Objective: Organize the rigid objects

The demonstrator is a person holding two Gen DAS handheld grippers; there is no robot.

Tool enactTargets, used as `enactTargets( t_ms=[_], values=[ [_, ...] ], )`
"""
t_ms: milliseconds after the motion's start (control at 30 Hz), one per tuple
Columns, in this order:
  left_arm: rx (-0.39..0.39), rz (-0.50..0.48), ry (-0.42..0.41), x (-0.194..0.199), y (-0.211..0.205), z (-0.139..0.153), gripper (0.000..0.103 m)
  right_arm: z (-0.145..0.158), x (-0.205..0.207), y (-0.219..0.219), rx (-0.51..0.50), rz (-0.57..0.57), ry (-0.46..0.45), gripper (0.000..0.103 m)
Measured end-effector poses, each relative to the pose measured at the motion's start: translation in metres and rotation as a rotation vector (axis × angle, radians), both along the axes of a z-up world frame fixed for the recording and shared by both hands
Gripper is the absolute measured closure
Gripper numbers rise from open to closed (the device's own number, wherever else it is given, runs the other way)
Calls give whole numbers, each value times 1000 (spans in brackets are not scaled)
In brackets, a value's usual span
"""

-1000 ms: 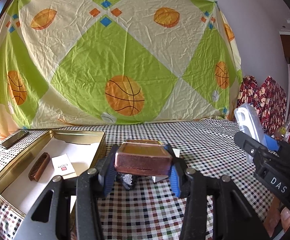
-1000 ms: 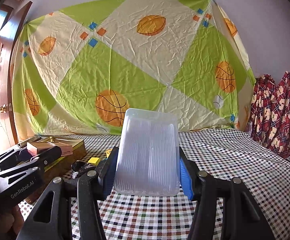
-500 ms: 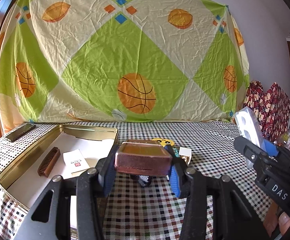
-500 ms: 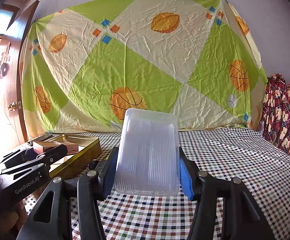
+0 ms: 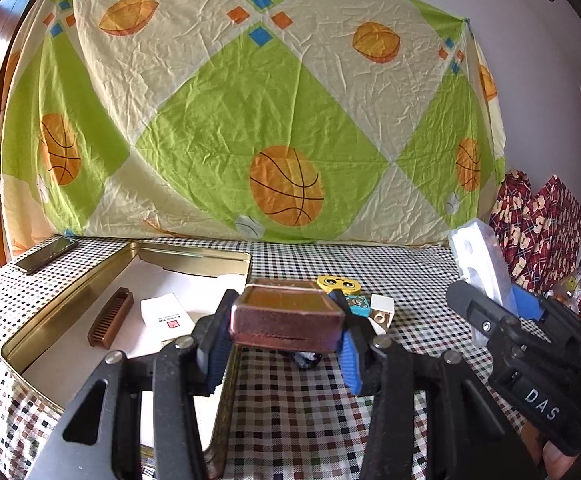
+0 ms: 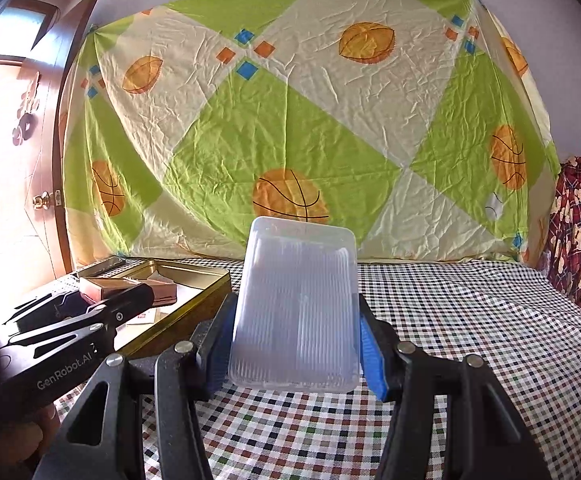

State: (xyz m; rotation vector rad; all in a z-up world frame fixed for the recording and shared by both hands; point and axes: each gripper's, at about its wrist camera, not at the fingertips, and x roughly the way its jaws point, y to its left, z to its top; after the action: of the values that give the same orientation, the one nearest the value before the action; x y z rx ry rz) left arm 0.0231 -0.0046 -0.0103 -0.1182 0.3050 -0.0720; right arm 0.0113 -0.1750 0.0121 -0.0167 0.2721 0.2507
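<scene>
While my left gripper (image 5: 286, 340) is clamped on the small copper-coloured metal box (image 5: 286, 316) by its short ends, it feels stiff and light, hovering at the rim of the open gold rectangular tin (image 5: 90, 276). My right gripper (image 6: 294, 344) pinches the ribbed clear plastic lid (image 6: 296, 308) at its long edges; probably slippery and a bit flexy.

Tablecloth (image 5: 330, 420) checked in black, white, brown and green; hanging sheet (image 5: 218, 112) in lime-green and cream diamonds printed with orange basketballs; tin tray (image 5: 70, 300) gold-coloured; small box (image 5: 286, 318) copper-pink; comb (image 5: 110, 317) brown; plastic container (image 6: 296, 308) translucent white, ribbed; gripper pads (image 6: 370, 354) blue.
</scene>
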Motion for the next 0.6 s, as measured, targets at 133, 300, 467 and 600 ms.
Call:
enactTargets(
  t_ms=[133, 300, 467, 600],
  values=[
    [0, 14, -3, -2, 6, 1, 58, 0, 2, 6, 0, 13, 3, 46],
    [-13, 30, 3, -1, 17, 0, 58, 0, 3, 17, -11, 35, 4, 46],
    [-17, 53, 7, -1, 28, -1, 58, 0, 5, 28, -22, 54, 5, 46],
    [-25, 68, 5, -2, 38, -1, 58, -1, 6, 37, -30, 71, 7, 46]
  ],
)
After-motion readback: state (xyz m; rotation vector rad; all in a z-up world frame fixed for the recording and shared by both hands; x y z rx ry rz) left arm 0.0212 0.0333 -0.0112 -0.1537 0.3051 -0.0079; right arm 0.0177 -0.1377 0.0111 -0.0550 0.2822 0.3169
